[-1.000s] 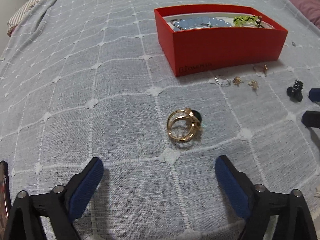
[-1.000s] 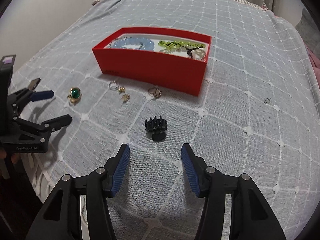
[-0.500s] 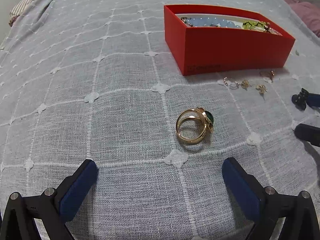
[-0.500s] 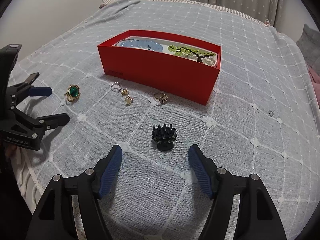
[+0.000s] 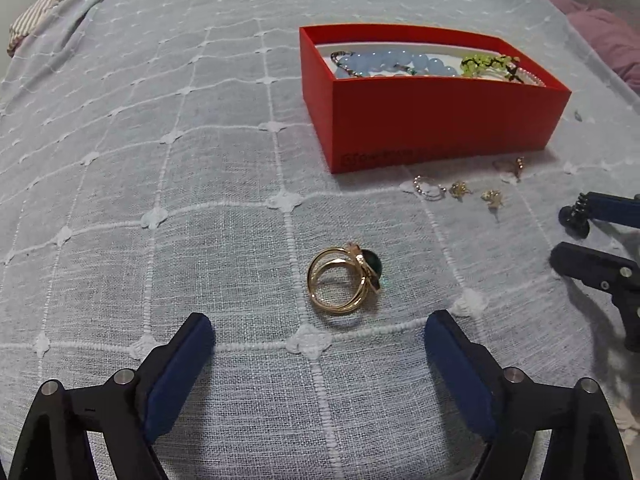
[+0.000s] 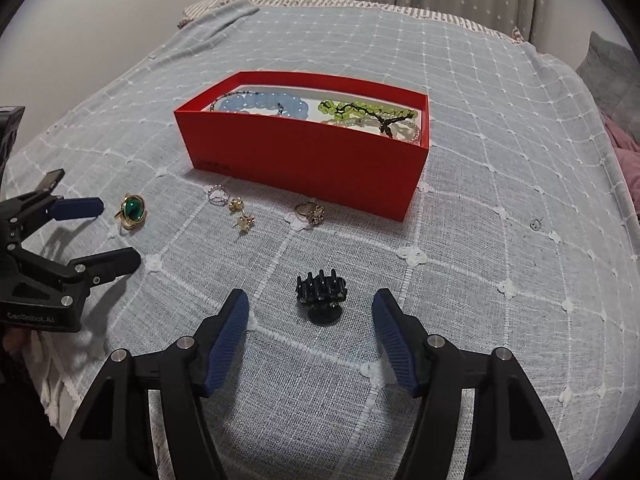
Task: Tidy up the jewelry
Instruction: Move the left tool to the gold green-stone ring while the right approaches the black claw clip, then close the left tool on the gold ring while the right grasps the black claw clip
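Note:
A gold ring with a green stone (image 5: 344, 280) lies on the grey cloth just beyond my left gripper (image 5: 318, 320). That gripper's jaws stand wide, closing slightly, with nothing between them. In the right wrist view a black claw clip (image 6: 320, 300) sits in line with the tips of my right gripper (image 6: 310, 296). Those jaws are narrowing, with clear gaps to the clip on both sides. The red box (image 6: 304, 160) behind holds a blue bead bracelet (image 6: 260, 104) and green beads (image 6: 360, 110).
In front of the box lie a silver ring (image 6: 218, 194), two small gold earrings (image 6: 240, 212) and a gold flower ring (image 6: 310, 212). The grey checked bedspread (image 6: 480, 200) drops off at the near left edge. A pink fabric (image 5: 608, 40) lies far right.
The right gripper has crept forward, so the black clip now lies between its tips. Its jaws widened, then narrowed a little. The left jaws have drawn in slightly; the ring has not moved.

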`<state>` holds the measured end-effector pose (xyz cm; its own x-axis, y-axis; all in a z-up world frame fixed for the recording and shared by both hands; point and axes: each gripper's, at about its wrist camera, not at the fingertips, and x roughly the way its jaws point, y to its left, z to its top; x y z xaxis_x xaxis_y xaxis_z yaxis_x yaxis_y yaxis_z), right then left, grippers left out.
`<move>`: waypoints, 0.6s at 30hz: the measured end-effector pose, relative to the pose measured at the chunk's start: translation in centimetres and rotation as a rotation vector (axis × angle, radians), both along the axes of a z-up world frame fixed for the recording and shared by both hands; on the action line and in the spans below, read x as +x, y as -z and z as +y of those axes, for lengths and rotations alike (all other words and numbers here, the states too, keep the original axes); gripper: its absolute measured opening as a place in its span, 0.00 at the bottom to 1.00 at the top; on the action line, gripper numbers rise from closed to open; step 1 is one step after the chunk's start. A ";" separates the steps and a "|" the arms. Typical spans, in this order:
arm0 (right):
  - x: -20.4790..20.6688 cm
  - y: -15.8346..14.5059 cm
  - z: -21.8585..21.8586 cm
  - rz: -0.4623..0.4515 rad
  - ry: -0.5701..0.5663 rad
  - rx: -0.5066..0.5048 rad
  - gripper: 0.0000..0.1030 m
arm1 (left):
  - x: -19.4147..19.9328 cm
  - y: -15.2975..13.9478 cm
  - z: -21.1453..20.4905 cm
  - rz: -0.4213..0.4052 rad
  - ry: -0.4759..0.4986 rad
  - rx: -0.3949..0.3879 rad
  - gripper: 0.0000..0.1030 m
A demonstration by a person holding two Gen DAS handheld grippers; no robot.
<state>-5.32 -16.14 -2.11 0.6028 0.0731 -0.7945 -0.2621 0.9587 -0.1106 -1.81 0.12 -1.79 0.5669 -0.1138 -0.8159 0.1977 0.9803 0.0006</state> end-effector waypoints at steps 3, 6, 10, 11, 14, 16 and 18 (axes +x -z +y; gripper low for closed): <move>0.4 -0.2 -0.1 -0.005 0.014 -0.001 0.51 | 0.0 -0.1 0.1 -0.001 0.004 -0.008 0.85; 1.0 -0.4 -0.3 -0.002 0.027 0.002 0.42 | 0.0 -0.1 0.2 0.000 0.004 -0.010 0.84; 1.3 -0.6 -0.5 0.003 0.041 0.004 0.28 | 0.2 -0.4 0.6 0.004 0.003 -0.036 0.81; 1.3 -0.6 -0.5 0.003 0.041 0.004 0.25 | 0.2 -0.4 0.6 0.004 0.003 -0.041 0.81; 1.2 -0.7 -0.5 0.003 0.039 0.000 0.25 | 0.2 -0.6 0.6 0.000 0.005 -0.052 0.77; 1.0 -0.7 -0.5 0.002 0.038 -0.002 0.25 | 0.2 -0.7 0.5 -0.005 0.011 -0.056 0.74; 0.8 -0.7 -0.4 0.006 0.036 0.001 0.25 | 0.2 -0.8 0.3 -0.014 0.018 -0.052 0.69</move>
<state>-4.55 -16.55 -1.42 0.6007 0.0522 -0.7978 -0.2281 0.9676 -0.1084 -1.57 0.44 -0.96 0.5754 -0.1659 -0.8009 0.2153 0.9754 -0.0474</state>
